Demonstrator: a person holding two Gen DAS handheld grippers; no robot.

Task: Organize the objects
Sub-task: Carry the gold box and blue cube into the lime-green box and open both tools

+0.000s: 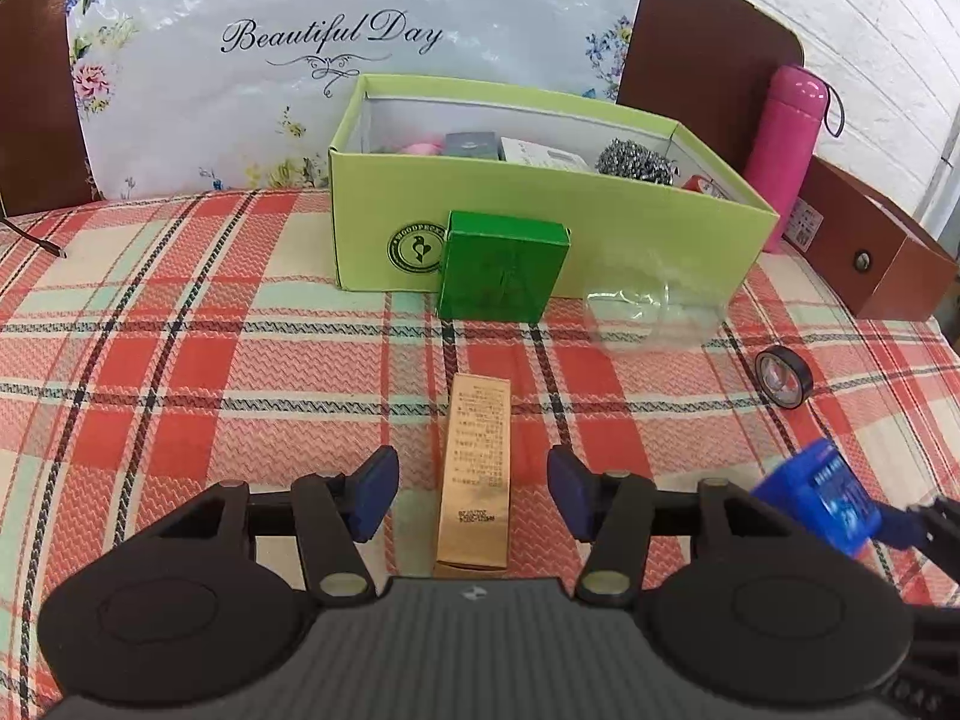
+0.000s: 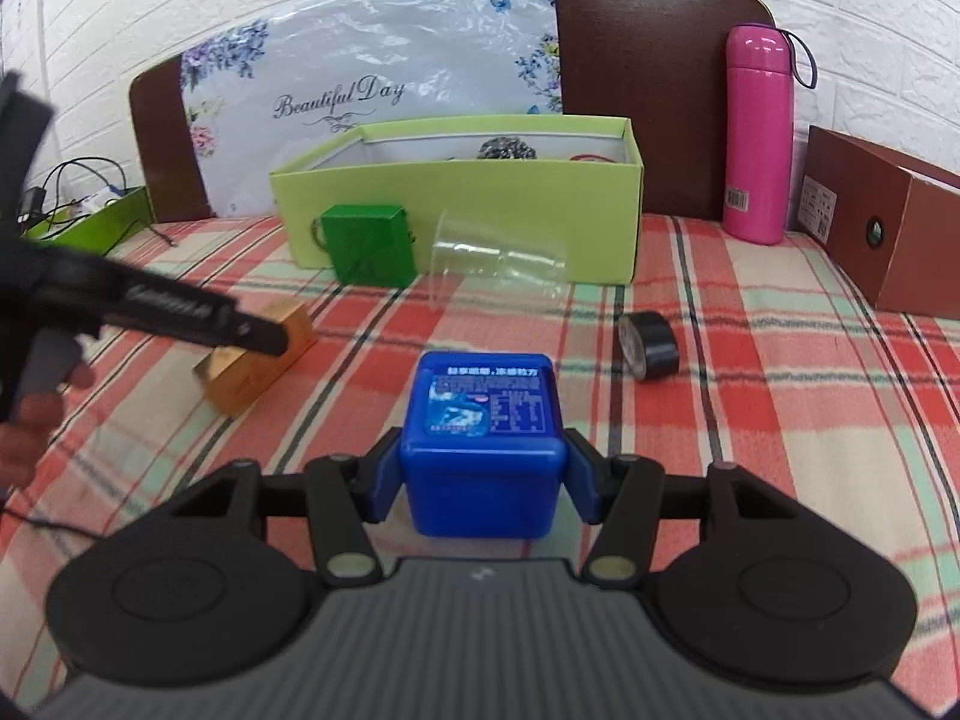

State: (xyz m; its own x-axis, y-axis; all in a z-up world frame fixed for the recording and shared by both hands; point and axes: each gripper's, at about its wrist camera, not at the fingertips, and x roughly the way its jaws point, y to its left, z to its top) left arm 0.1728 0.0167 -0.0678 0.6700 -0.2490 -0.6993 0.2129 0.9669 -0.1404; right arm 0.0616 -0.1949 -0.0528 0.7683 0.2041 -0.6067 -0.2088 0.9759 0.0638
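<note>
My left gripper point(image 1: 474, 495) is open, its blue pads either side of a long gold box point(image 1: 476, 468) lying on the plaid cloth, not touching it. My right gripper point(image 2: 483, 483) is shut on a blue plastic box point(image 2: 485, 444); that box also shows in the left wrist view point(image 1: 822, 501). The gold box shows in the right wrist view point(image 2: 258, 354), partly behind the left gripper. A light green open box point(image 1: 540, 228) holds several items, including a steel scourer point(image 1: 636, 162). A small dark green box point(image 1: 501, 267) leans on its front.
A clear plastic cup point(image 1: 654, 312) lies on its side by the green box. A black tape roll point(image 1: 783, 375) lies to the right. A pink flask point(image 1: 786, 150) and a brown box point(image 1: 870, 246) stand at the back right. A headboard with a floral bag point(image 1: 336, 60) is behind.
</note>
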